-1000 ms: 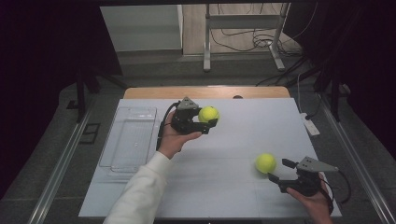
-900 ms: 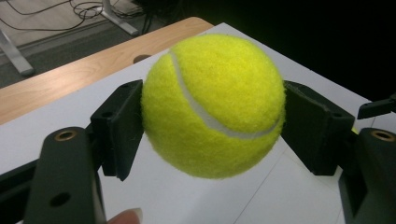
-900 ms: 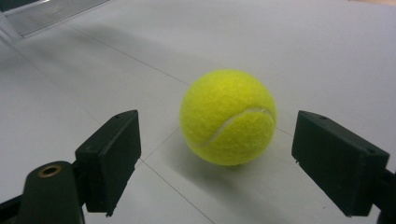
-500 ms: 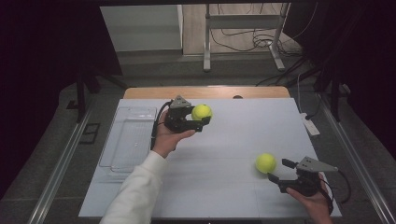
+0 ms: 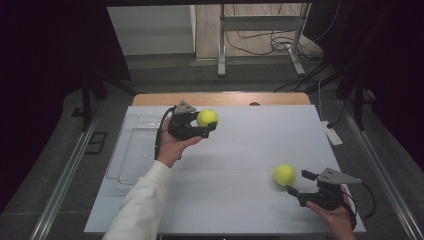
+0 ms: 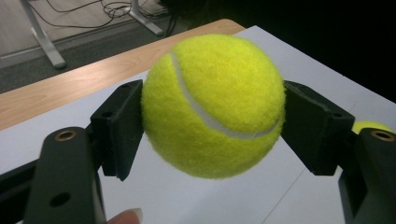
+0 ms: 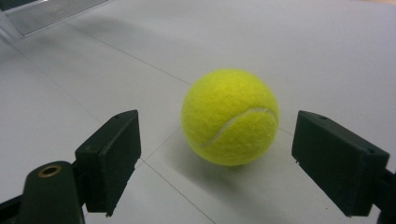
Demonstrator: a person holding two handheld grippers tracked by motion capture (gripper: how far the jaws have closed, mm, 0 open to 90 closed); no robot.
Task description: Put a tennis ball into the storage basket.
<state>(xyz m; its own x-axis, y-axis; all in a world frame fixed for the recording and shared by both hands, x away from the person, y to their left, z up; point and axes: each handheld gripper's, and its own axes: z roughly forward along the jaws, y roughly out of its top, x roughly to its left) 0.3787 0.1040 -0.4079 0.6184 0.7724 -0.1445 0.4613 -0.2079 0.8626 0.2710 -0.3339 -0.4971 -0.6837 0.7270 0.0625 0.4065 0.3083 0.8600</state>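
My left gripper (image 5: 204,124) is held above the far left part of the white table (image 5: 240,150), shut on a yellow tennis ball (image 5: 207,118). In the left gripper view both black pads press the sides of that ball (image 6: 212,105). A second yellow tennis ball (image 5: 284,174) lies on the table at the near right. My right gripper (image 5: 297,183) sits low just behind it, open. In the right gripper view this ball (image 7: 230,116) rests on the table just ahead of the jaws, which stand wide on either side without touching it.
A clear plastic tray (image 5: 134,150) lies along the table's left edge. A wooden strip (image 5: 220,98) runs along the far edge. A white power strip (image 5: 332,134) lies off the right side. Metal stand legs (image 5: 220,45) and cables are on the floor beyond.
My left hand has carried its ball to the left, toward the tray. The right gripper and the ball in front of it have stayed put.
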